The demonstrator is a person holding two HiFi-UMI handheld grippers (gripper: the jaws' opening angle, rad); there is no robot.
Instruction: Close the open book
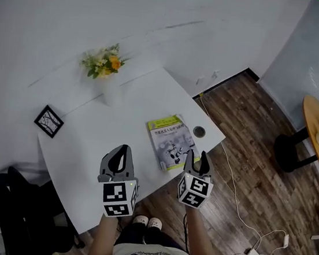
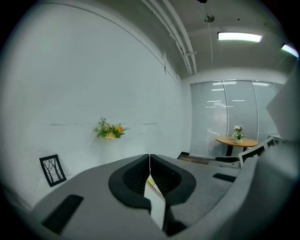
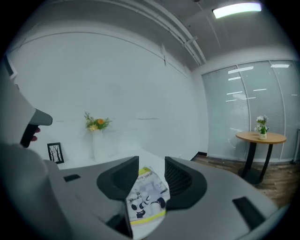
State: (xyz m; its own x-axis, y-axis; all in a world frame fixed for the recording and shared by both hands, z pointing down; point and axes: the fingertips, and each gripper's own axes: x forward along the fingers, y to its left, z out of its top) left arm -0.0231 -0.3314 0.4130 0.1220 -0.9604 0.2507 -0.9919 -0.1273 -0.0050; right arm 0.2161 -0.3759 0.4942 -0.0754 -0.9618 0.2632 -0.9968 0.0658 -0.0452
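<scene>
The book (image 1: 171, 141) lies closed, cover up, on the desk (image 1: 88, 138), so the right gripper (image 1: 197, 157) hangs above it, jaws apart and empty; the left gripper (image 1: 122, 151) is pinched shut, idle.

The book (image 1: 171, 142) is lying closed and flat just right of centre in the head view, its grey, yellow-green-banded cover being shown face up.

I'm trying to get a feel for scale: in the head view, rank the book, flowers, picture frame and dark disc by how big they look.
1. Book, largest.
2. Flowers.
3. Picture frame, slightly smaller than the flowers.
4. Dark disc, smallest.
</scene>
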